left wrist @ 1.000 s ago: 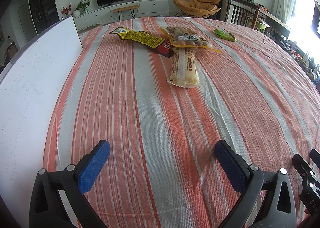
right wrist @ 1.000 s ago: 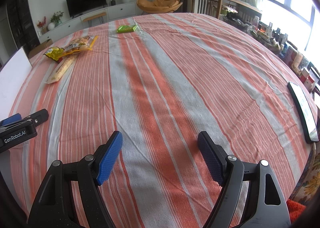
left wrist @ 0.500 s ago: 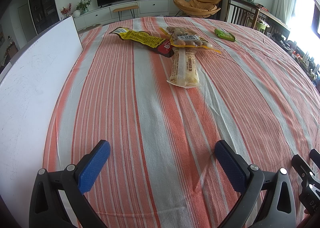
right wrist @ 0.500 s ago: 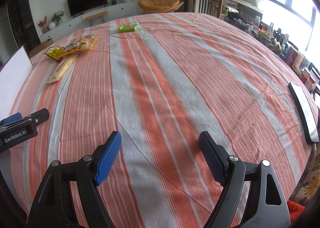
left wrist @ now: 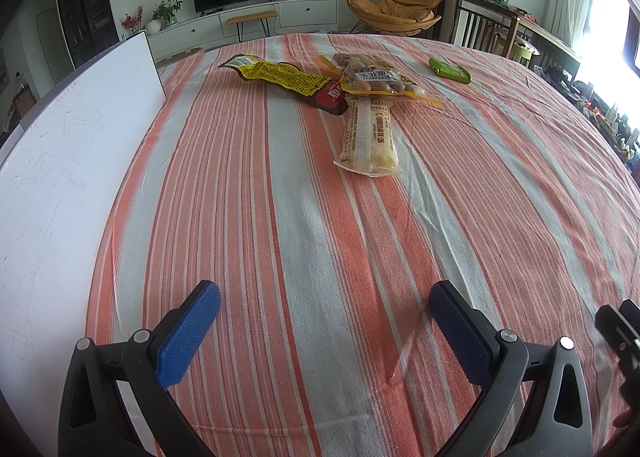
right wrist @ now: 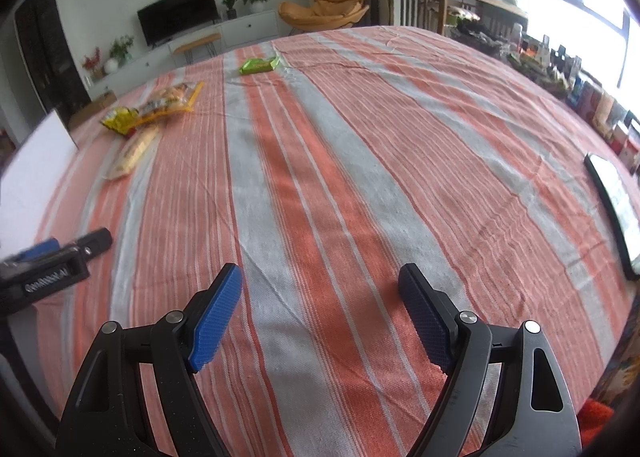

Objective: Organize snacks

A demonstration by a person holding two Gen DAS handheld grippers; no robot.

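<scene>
Several snack packs lie far ahead on the orange-and-grey striped cloth [left wrist: 320,237]: a yellow-and-red pack [left wrist: 286,79], a clear peanut bag [left wrist: 374,77], a long pale cracker pack [left wrist: 370,135] and a small green pack [left wrist: 449,69]. In the right wrist view the green pack [right wrist: 259,65] lies far ahead, the cluster [right wrist: 160,107] at far left. My left gripper [left wrist: 324,311] is open and empty near the table's front edge. My right gripper [right wrist: 320,297] is open and empty, to the right of the left one [right wrist: 52,269].
A white board [left wrist: 60,177] lies along the table's left side. A dark phone or tablet [right wrist: 616,209] lies at the right edge. Chairs, a TV stand and cluttered shelves stand beyond the table.
The right gripper has shifted slightly forward and left, with motion blur in its view. The left gripper has not moved. Both stay open.
</scene>
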